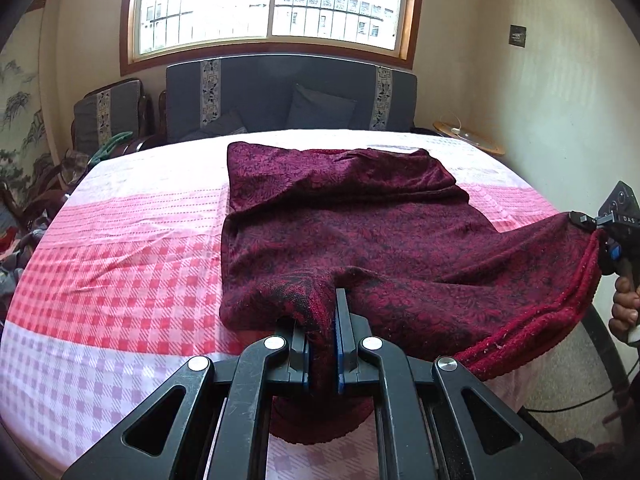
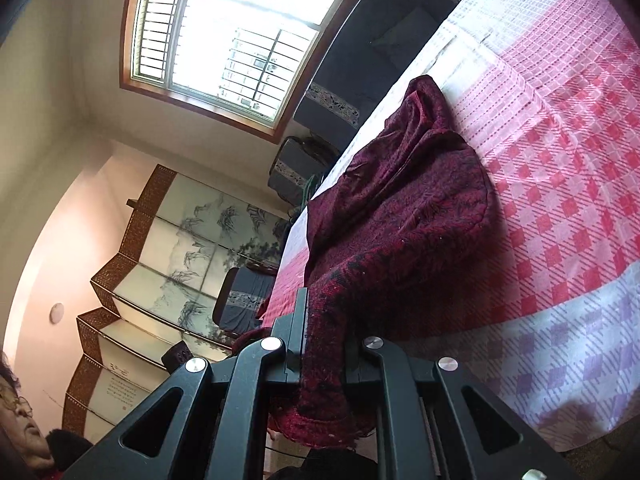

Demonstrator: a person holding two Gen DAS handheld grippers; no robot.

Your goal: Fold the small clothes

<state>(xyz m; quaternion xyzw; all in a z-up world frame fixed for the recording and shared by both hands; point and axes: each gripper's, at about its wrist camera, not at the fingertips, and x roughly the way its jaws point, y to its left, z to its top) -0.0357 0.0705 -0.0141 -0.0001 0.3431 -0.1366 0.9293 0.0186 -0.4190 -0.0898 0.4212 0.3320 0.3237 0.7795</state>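
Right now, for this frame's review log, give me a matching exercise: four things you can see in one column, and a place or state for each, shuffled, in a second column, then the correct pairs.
Things
1. left gripper
2. right gripper
3. maroon sweater
4. checked cloth

Places or states
A. spread over the table, under the garment
B. shut on the sweater's near edge, above the table
C. shut on the sweater's hem corner, out past the table's right edge
D. far part flat, near edge lifted

Pairs: 1-B, 2-C, 3-D, 4-A
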